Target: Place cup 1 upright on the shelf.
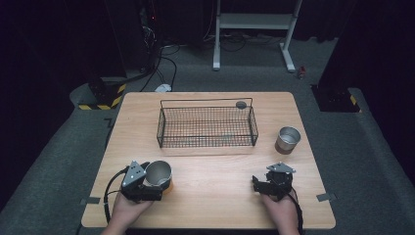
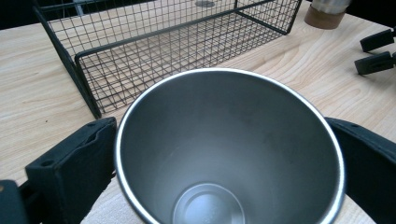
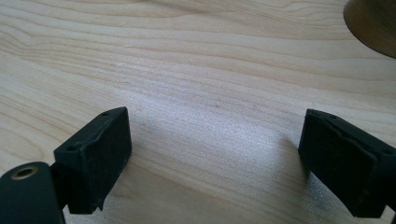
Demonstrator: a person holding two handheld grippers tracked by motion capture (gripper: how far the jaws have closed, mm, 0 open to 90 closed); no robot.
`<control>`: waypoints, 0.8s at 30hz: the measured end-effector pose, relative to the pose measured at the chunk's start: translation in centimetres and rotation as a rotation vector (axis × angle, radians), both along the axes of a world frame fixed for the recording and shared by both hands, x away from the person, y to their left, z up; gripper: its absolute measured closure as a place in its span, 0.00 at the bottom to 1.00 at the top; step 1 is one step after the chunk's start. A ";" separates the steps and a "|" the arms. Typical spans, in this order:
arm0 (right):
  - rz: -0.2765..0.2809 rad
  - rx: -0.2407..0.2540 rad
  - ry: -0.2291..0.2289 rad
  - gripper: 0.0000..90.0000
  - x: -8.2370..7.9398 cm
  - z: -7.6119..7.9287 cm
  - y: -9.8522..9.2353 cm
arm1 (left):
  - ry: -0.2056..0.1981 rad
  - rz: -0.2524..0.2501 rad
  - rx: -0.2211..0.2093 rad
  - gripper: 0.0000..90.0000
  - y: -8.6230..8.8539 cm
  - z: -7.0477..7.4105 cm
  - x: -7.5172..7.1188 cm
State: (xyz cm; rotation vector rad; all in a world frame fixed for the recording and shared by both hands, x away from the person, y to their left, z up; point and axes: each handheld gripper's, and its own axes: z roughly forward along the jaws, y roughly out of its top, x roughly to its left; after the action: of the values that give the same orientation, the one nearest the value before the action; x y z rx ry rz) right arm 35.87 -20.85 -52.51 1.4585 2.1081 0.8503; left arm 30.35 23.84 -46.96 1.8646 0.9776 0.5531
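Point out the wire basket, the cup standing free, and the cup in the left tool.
basket (image 1: 159, 128), high view, left end wall
free cup (image 1: 288, 135), high view, rim
held cup (image 2: 224, 140), left gripper view, inner wall

A light wooden table (image 1: 215, 191) stands on grey carpet (image 1: 58, 161). Beyond its far edge stand a white metal frame (image 1: 252, 22) and a tangle of black cables (image 1: 156, 58), with yellow-and-black hazard tape (image 1: 105, 100) at left
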 end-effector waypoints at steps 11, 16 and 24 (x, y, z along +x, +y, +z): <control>0.000 0.000 0.000 0.10 0.0 0.0 0.0 | 0.009 -0.007 0.007 0.01 -0.1 -1.0 -0.2; 0.000 0.000 0.000 0.10 0.0 0.0 0.0 | 0.011 -0.003 0.012 0.01 -0.1 -1.4 -0.1; 0.000 0.000 0.000 0.10 0.0 0.0 0.0 | 0.001 0.002 0.000 0.01 0.2 -1.4 -0.2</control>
State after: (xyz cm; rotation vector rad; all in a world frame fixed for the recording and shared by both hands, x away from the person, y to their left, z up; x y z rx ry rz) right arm 35.87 -20.85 -52.50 1.4587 2.1081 0.8505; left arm 30.17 24.02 -48.36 1.8645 0.9804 0.5538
